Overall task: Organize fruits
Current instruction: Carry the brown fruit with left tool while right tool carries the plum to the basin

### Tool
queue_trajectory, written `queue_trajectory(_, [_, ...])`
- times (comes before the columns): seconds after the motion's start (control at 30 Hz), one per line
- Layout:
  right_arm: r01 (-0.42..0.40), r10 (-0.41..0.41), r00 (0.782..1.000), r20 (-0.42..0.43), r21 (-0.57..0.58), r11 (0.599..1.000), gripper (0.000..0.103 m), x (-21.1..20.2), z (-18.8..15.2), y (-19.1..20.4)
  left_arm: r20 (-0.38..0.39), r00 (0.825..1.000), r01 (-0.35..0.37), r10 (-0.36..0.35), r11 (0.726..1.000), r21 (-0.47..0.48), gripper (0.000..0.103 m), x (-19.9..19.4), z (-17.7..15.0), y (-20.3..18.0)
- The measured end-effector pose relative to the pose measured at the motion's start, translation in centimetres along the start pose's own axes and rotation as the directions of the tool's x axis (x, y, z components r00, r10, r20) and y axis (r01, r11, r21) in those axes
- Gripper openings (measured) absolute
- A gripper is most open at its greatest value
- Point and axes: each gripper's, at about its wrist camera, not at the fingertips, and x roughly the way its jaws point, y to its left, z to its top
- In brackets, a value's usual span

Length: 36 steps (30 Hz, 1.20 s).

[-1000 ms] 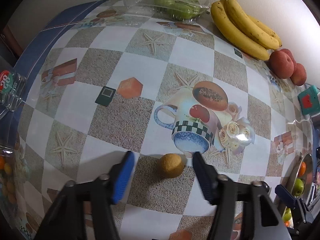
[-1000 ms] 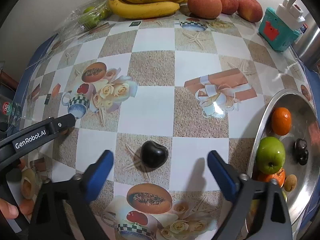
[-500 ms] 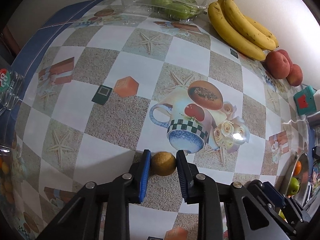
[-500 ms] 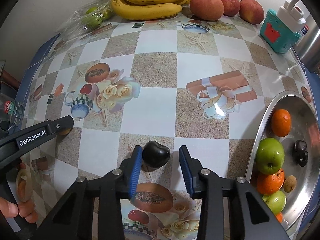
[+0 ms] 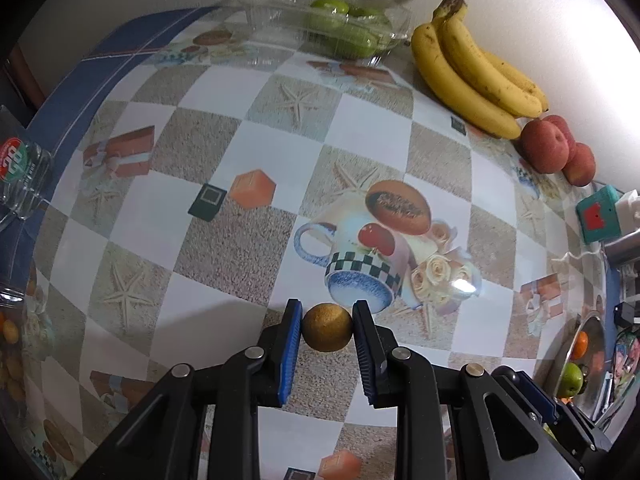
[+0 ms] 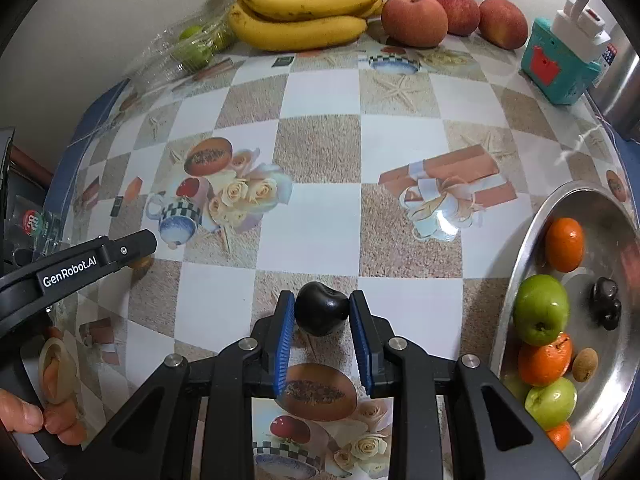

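Note:
My left gripper [image 5: 326,326] is shut on a small round brown fruit [image 5: 327,327] low over the patterned tablecloth. My right gripper [image 6: 321,312] is shut on a dark, almost black fruit [image 6: 321,309], also just above the cloth. A metal bowl [image 6: 520,256] at the right of the right wrist view holds green apples [image 6: 541,309], oranges [image 6: 564,244], a small brown fruit [image 6: 585,364] and dark fruits [image 6: 607,302]. The bowl also shows at the far right of the left wrist view [image 5: 558,354]. The left gripper's body [image 6: 80,264] shows at the left of the right wrist view.
Along the back wall lie bananas [image 6: 308,4], red apples [image 6: 414,20], a clear plastic box of green fruit [image 5: 340,32] and a teal box [image 6: 556,64]. A glass jar [image 5: 20,176] stands at the table's left edge.
Both grippers went from wide open to shut: the left closed on the brown fruit, the right on the dark fruit. Both fruits now sit clamped between the pads.

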Motion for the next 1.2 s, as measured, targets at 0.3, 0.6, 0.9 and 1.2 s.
queue_trajectory(0.3, [-0.016, 0.015, 0.999, 0.034, 0.021, 1.0, 0.029, -1.8, -0.1, -0.2, 0.061, 0.998, 0.018, -0.02, 1.0, 0.021, 0.028, -2.9, 0.0, -1.0])
queue_trajectory(0.6, [-0.021, 0.016, 0.997, 0.077, 0.067, 0.998, 0.029, -4.2, -0.3, -1.7, 0.116, 0.993, 0.026, -0.033, 0.998, 0.056, 0.028, -4.7, -0.5, -3.0])
queue_trajectory(0.9, [-0.014, -0.003, 0.993, 0.118, 0.143, 0.99, 0.029, -6.4, -0.7, -4.3, 0.164, 0.984, 0.044, -0.068, 0.989, 0.143, 0.028, -7.0, -1.6, -6.4])
queue_trajectory(1.2, [-0.013, -0.022, 0.99, 0.138, 0.245, 0.969, 0.029, -7.9, -1.2, -8.5, 0.18, 0.981, 0.031, -0.078, 0.968, 0.249, 0.028, -7.9, -3.4, -10.6])
